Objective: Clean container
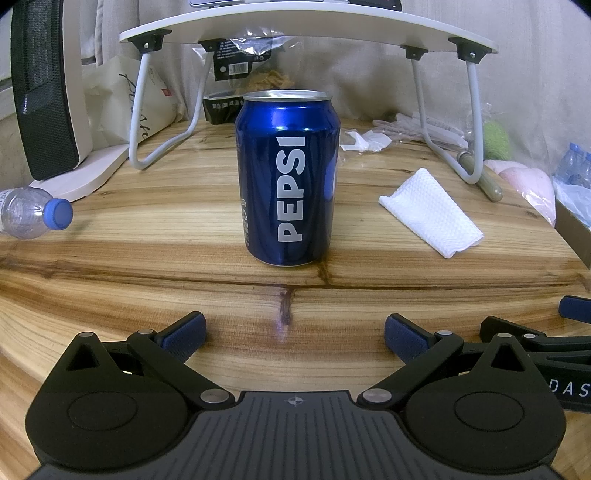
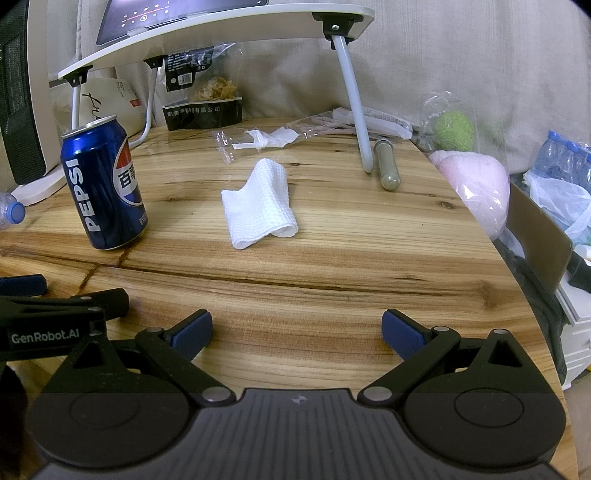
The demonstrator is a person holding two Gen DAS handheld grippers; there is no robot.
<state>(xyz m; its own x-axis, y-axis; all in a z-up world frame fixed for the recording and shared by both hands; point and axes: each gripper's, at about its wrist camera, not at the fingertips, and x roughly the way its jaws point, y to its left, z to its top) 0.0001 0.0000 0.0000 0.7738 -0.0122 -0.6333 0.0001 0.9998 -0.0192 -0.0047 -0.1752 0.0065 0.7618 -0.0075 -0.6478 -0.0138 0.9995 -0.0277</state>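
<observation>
A blue Pepsi can [image 1: 288, 177] stands upright on the wooden table [image 1: 147, 266], straight ahead of my left gripper [image 1: 294, 338], which is open and empty, a short way in front of it. A folded white cloth [image 1: 430, 212] lies to the can's right. In the right wrist view the cloth [image 2: 258, 205] lies ahead of my right gripper [image 2: 296, 334], which is open and empty. The can [image 2: 103, 184] stands at the left there. The left gripper's body shows at the left edge of that view.
A white folding lap desk [image 1: 306, 26] stands on thin legs behind the can. A plastic bottle [image 1: 33, 212] lies at the left. A snack bag [image 2: 203, 92], plastic wrappers [image 2: 266, 138] and a tube [image 2: 386, 164] lie at the back. The table's round edge [image 2: 524, 295] drops off at the right.
</observation>
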